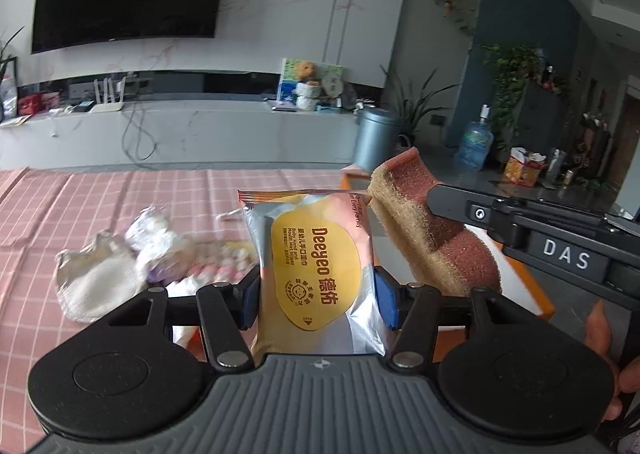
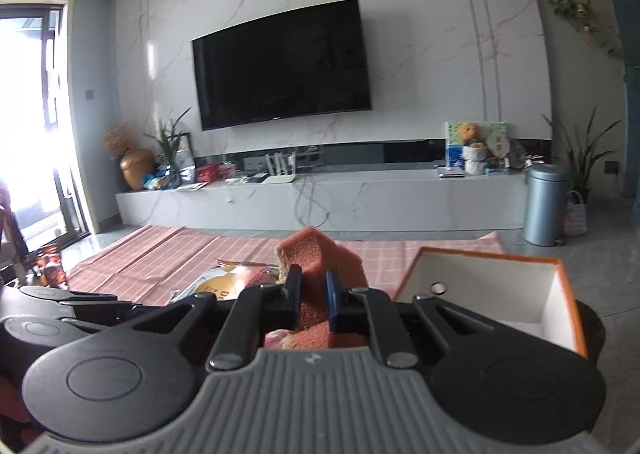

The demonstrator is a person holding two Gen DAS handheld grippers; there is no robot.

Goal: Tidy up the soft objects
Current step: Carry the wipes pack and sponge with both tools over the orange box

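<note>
My left gripper (image 1: pixel 318 296) is shut on a pack of Deeyeo baby wet wipes (image 1: pixel 314 266), silver with a yellow label, held upright above the pink checked tablecloth (image 1: pixel 100 197). My right gripper (image 2: pixel 313 302) is shut on a red-brown and tan sponge (image 2: pixel 320 254); the sponge also shows in the left wrist view (image 1: pixel 432 230), right of the wipes. The wipes pack shows in the right wrist view (image 2: pixel 228 282), left of the sponge. An open orange box with a white inside (image 2: pixel 500 286) stands at the right.
A white cloth (image 1: pixel 92 278) and a blurred heap of soft items (image 1: pixel 168 250) lie on the tablecloth at the left. Beyond the table are a TV bench (image 2: pixel 320 193), a grey bin (image 2: pixel 546 205) and plants.
</note>
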